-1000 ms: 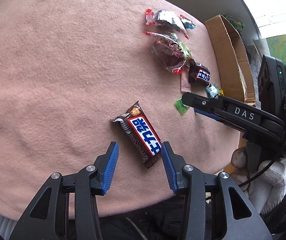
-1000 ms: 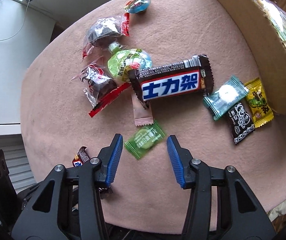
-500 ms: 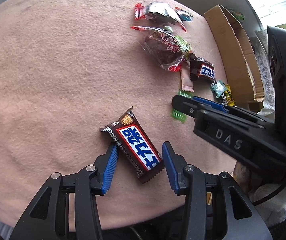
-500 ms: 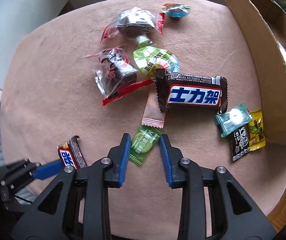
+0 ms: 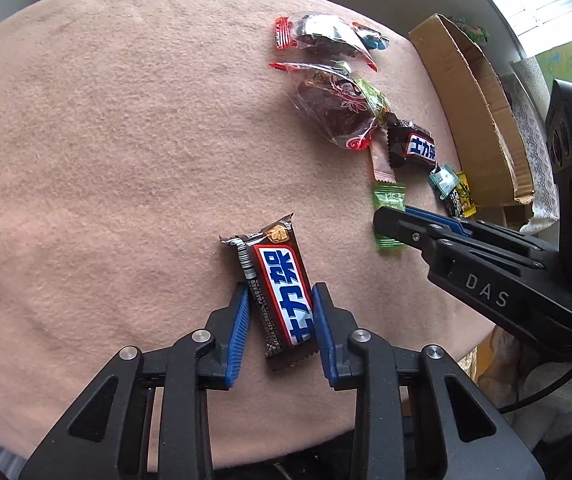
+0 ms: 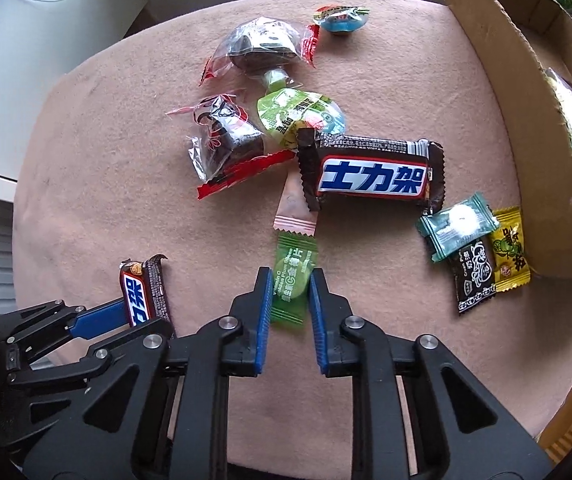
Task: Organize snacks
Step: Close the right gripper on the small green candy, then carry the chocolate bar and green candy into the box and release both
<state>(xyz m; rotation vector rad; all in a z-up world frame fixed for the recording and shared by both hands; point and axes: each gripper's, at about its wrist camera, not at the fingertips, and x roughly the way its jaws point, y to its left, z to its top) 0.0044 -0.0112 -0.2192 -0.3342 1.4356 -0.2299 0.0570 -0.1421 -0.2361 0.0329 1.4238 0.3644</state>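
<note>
Being clamped between the right gripper (image 6: 290, 294) pads is the green candy (image 6: 293, 276), lying on the pink-covered table (image 5: 125, 160) just below the snack pile. Beside it, the small chocolate bar (image 5: 279, 292) is being closed on by the left gripper (image 5: 281, 312), pads touching its sides. Pickup appears underway; next, both probably need lifting toward the cardboard box (image 6: 526, 92).

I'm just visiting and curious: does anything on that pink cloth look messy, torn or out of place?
Nothing looks torn or spilled. The loose snacks lie jumbled: a chocolate bar rests on a pink sachet and overlaps a green pouch. The cardboard box has a ragged, frayed corner.
</note>
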